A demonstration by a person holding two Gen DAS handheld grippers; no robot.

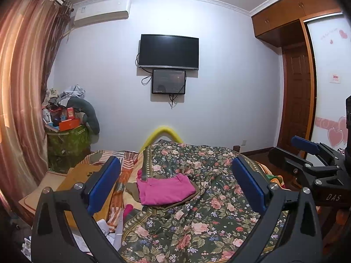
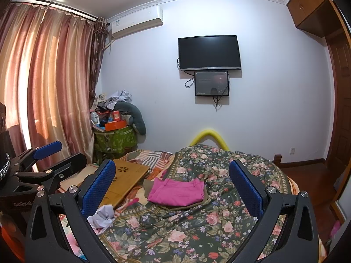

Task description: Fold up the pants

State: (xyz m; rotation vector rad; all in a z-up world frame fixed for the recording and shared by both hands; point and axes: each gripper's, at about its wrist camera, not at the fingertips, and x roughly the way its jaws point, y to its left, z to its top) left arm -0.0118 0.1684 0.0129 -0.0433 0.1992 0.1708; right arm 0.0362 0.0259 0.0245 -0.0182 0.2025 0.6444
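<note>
Tongs first: my left gripper (image 1: 175, 184) and right gripper (image 2: 172, 185) both gape wide, holding nothing, raised over the bed. Ahead, well apart from either, the pink pants (image 2: 176, 191) lie in a compact fold atop a brown garment (image 2: 151, 186) on the floral quilt (image 2: 197, 230). Risk, as I judge it: reaching down, a finger could pinch the brown cloth or soft quilt too, dragging the fold open.

Pants (image 1: 165, 189) folded on quilt (image 1: 197, 219), on bed. Board (image 2: 129, 173) at 9 o'clock of pants. TV (image 1: 169, 51) on wall at 12, bin (image 1: 68, 144) at 10.
</note>
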